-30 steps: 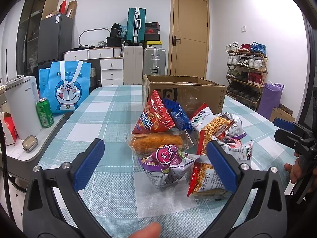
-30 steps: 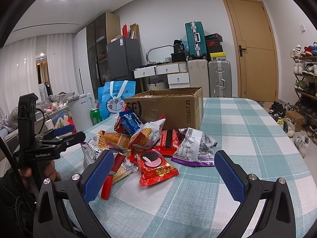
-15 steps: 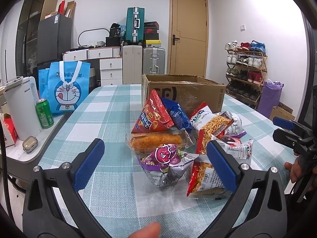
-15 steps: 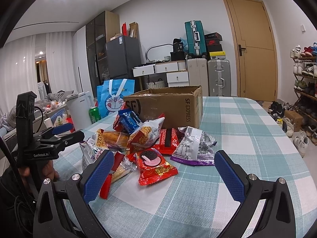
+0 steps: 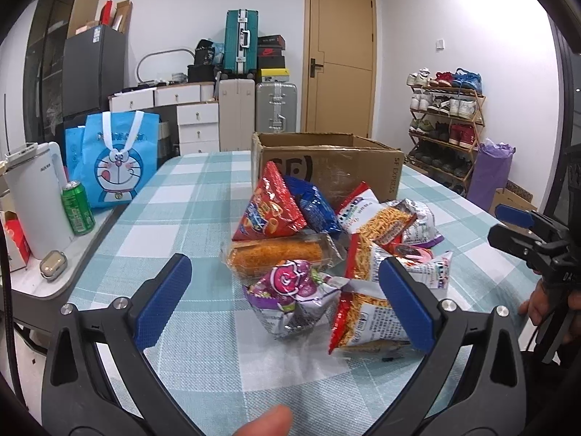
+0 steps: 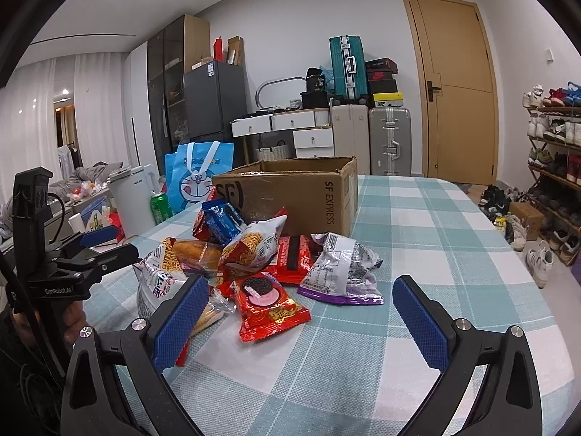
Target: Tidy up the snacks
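Note:
A pile of snack packs lies on the checked table in front of an open cardboard box (image 5: 326,167), which also shows in the right wrist view (image 6: 290,192). In the left wrist view a purple-and-silver pack (image 5: 290,294) is nearest, with a noodle snack bag (image 5: 370,312), a bread roll pack (image 5: 279,254) and a red chip bag (image 5: 270,207) around it. In the right wrist view a red cookie pack (image 6: 268,305) is nearest, beside a silver-purple bag (image 6: 341,272). My left gripper (image 5: 287,305) is open and empty, short of the pile. My right gripper (image 6: 297,323) is open and empty.
A side counter at the left holds a white kettle (image 5: 36,196), a green can (image 5: 78,212) and a blue cartoon bag (image 5: 112,160). A shoe rack (image 5: 446,123) stands at the right. Suitcases and drawers stand along the back wall by the door.
Both grippers have shifted only very slightly; the snacks and the box have not moved.

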Demonstrator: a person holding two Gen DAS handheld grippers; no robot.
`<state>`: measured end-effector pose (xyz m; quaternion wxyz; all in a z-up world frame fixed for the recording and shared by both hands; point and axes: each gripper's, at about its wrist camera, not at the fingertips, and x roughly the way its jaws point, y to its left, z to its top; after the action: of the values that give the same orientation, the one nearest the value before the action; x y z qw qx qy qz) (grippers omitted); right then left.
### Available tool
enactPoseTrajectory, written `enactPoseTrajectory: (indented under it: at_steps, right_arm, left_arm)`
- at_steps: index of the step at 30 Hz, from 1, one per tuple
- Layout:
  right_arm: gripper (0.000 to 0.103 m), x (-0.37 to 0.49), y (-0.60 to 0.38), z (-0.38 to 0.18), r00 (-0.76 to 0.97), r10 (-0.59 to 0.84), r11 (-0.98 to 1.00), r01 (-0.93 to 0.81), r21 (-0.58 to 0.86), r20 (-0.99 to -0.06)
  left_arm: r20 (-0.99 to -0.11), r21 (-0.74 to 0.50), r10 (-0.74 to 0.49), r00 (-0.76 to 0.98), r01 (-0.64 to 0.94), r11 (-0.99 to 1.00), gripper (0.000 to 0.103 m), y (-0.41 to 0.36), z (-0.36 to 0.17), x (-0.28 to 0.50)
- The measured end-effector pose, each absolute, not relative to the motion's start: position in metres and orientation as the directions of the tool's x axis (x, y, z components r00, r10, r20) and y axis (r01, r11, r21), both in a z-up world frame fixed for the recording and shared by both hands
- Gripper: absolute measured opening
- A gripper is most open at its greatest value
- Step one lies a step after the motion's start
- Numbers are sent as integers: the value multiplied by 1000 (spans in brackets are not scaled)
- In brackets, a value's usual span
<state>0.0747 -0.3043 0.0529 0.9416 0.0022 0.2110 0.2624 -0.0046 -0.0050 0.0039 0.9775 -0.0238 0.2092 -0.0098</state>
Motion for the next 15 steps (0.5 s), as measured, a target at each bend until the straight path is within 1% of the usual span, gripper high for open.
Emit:
enactPoseTrajectory:
  at_steps: [7,10,15]
  right_arm:
    - [103,84,-307,55,732,512,853,-492,171,-448]
    - [103,85,-307,55,732,503,858,-487,163,-460]
    - [103,86,-311,55,714,524,846,-498,189,-465]
  left_arm:
    - [-432,-53,-73,899,56,997,103,-15,7,-5]
    - [-447,-53,-92,890,76,996,103,-22,6,-3]
    - [-470,-55,-129,873,117,992,103,-34,5,-1]
